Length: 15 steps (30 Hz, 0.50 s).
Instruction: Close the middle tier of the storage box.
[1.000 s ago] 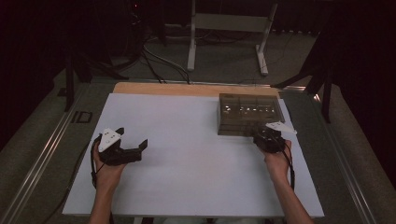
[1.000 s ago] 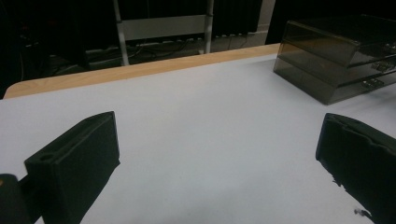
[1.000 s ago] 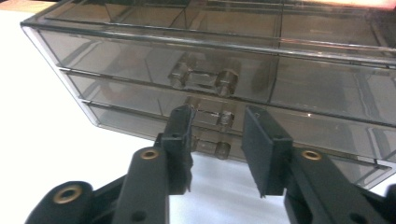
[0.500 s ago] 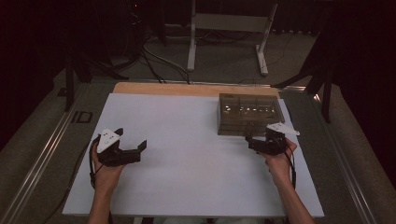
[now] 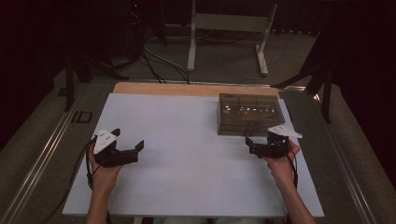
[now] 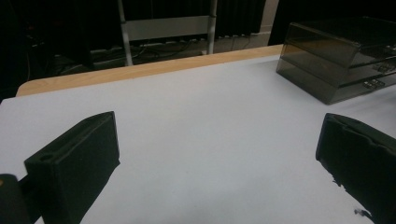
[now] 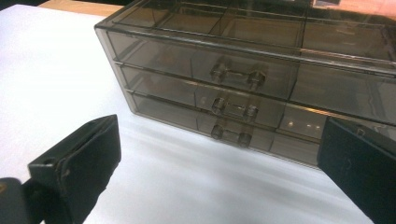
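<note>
While the right gripper is gaping wide, having just opened with nothing betw. its jaws, it's facing the drawer box just ahead; left gripper is idling open, empty. Risk: pads slipping off small handles, shoving the box.

A: Where's the right gripper?
B: Over the white table, jaws just opened wide with nothing between them, the drawer box just beyond them.
A: The left gripper?
B: Far across from it, jaws spread.
</note>
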### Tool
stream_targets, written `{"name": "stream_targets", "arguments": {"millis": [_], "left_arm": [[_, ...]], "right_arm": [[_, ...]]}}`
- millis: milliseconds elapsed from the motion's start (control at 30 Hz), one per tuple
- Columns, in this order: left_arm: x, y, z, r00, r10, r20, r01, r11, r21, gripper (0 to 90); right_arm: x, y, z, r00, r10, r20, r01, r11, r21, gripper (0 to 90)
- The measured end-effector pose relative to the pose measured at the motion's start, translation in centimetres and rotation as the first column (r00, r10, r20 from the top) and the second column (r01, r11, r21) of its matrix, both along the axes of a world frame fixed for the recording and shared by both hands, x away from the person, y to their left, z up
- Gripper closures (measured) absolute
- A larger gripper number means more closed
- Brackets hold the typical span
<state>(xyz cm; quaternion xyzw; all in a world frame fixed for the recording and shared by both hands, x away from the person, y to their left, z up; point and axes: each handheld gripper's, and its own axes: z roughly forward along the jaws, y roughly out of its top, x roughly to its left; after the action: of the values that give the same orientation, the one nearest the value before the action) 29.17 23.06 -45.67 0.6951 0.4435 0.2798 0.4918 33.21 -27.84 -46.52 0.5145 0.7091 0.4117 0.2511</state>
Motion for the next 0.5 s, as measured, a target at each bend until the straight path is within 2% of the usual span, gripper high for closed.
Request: {"name": "stream_targets", "arguments": {"millis": [500], "left_arm": [[-0.3, 0.6, 0.0, 1.0, 0.001, -0.009, -0.001, 1.0, 0.004, 1.0]], "right_arm": [[-1.9, -0.7, 1.2, 0.9985, 0.022, 0.05, -0.024, 0.9994, 0.026, 0.2]]}}
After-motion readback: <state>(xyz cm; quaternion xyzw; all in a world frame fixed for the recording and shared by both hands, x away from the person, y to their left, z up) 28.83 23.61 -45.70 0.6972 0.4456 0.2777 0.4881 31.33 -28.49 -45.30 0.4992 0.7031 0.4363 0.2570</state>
